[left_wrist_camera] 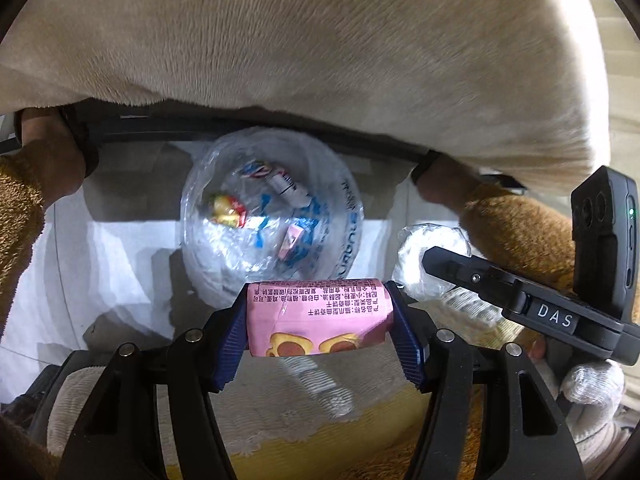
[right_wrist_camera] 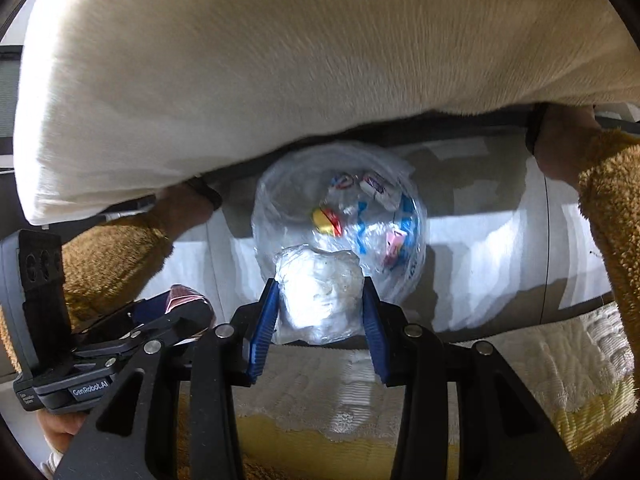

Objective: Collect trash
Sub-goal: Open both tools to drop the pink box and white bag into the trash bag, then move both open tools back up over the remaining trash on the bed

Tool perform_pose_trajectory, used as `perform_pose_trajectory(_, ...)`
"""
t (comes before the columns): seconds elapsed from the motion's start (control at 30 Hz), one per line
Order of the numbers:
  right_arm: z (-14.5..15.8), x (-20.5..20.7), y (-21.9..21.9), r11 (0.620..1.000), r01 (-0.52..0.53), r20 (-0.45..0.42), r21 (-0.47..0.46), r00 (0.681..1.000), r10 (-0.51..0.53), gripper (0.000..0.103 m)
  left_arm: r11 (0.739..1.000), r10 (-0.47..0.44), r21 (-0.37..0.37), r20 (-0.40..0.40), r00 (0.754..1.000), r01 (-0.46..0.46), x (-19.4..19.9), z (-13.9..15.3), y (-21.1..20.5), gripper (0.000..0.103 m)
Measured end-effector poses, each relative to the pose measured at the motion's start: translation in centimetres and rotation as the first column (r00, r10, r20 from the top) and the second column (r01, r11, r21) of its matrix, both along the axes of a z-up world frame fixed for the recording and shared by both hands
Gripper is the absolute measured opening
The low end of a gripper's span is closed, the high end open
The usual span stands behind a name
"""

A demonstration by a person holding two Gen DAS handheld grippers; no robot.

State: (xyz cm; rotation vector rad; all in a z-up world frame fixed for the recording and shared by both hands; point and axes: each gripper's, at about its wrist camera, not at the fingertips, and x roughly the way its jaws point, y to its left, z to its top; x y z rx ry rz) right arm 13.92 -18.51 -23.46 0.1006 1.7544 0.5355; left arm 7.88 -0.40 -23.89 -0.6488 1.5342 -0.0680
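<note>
Left tongs (left_wrist_camera: 320,320) grip the pink wrapper (left_wrist_camera: 316,316); right tongs (right_wrist_camera: 320,308) grip crumpled clear plastic (right_wrist_camera: 320,292). Both sit just short of the trash bag (left_wrist_camera: 272,216), beneath the cushion edge (left_wrist_camera: 320,60).

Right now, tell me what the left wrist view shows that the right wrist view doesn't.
Only the left wrist view shows the printed face of the pink snack wrapper clamped in the left tongs. Only the right wrist view shows the crumpled clear plastic head-on between the right tongs. Both show the lined trash bin holding wrappers, under the cream blanket.
</note>
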Motion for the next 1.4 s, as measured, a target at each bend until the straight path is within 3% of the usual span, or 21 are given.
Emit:
perform_pose_trajectory(0.47,-0.7,0.1,-0.3,0.999,0.019,-0.032,-0.029,0.999,-0.020,0.044,0.998,-0.041,0.036,-0.058,0.997,0.043,0.4,-1.3,-0.5,0.063)
perform_pose_trajectory(0.57,-0.7,0.4,-0.7,0.998,0.056,-0.037,-0.023,0.998,-0.057,0.056,0.998,-0.040,0.045,-0.067,0.997,0.043,0.4,-1.4,-0.5,0.079)
perform_pose_trajectory(0.73,-0.1,0.6,-0.9,0.997,0.071,-0.023,-0.010,0.997,-0.071,0.057,0.998,-0.034,0.057,-0.053,0.998,0.037,0.5,-1.1,-0.4,0.080)
perform_pose_trajectory(1.1,1.9,0.8,-1.0,0.995,0.083,0.038,0.056,0.996,-0.085,0.057,0.996,-0.035,0.087,0.047,0.998,0.030,0.8,1.4,-0.4,0.080)
perform_pose_trajectory(1.4,5.9,0.0,-1.8,0.988,0.073,0.196,0.136,0.975,-0.100,0.057,0.994,-0.033,0.113,0.207,0.978,0.010,-0.1,5.4,-0.7,0.080)
